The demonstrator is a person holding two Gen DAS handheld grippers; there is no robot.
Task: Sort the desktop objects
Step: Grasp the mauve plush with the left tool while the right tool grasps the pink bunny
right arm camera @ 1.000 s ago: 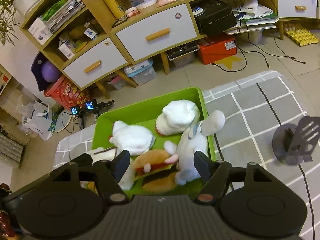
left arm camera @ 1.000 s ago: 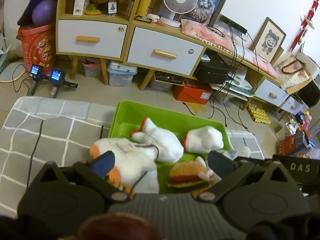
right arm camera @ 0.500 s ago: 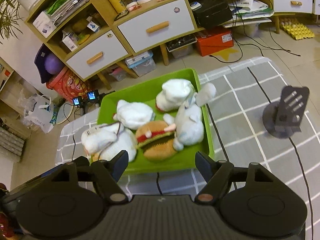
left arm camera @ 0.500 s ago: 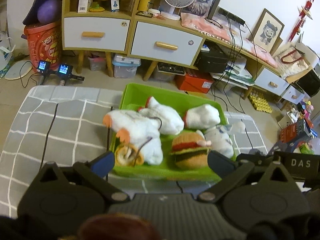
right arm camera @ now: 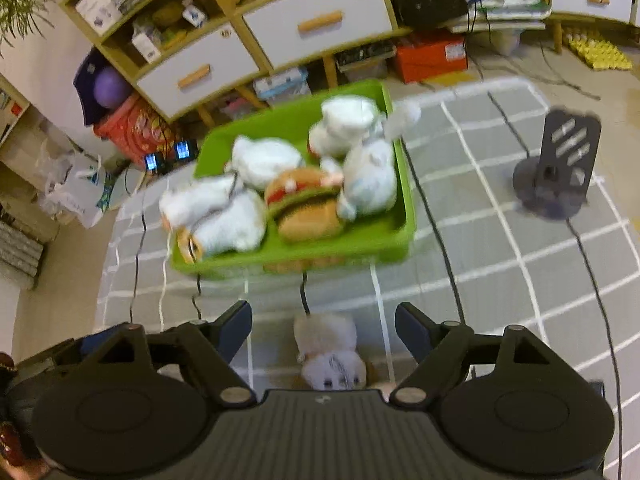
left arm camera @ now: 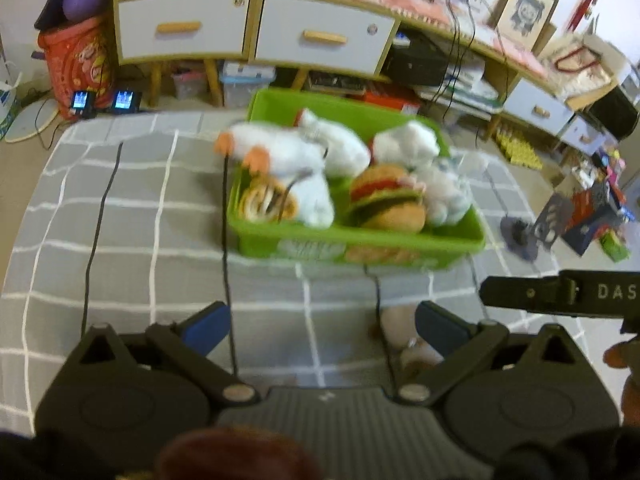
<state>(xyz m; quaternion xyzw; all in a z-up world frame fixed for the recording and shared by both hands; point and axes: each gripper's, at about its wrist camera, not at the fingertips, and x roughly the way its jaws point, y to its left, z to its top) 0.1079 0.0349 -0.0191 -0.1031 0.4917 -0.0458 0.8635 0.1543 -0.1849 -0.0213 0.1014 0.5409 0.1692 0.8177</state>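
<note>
Right gripper point(right arm camera: 323, 326) wide, empty, above small plush point(right arm camera: 330, 354) lying on cloth near green bin point(right arm camera: 320, 254). Left gripper point(left arm camera: 322, 322) likewise wide. Risk: snagging black cable point(right arm camera: 304, 292) alongside.

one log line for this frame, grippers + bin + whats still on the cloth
left gripper: open, empty | right gripper: open, above small plush on cloth | green bin: holds burger plush, white plushes

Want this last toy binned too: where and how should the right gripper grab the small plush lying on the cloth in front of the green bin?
Probably across the small plush at its soft middle, coming straight down with the open right gripper; it lies lengthwise between the fingers, narrow enough to squeeze.
</note>
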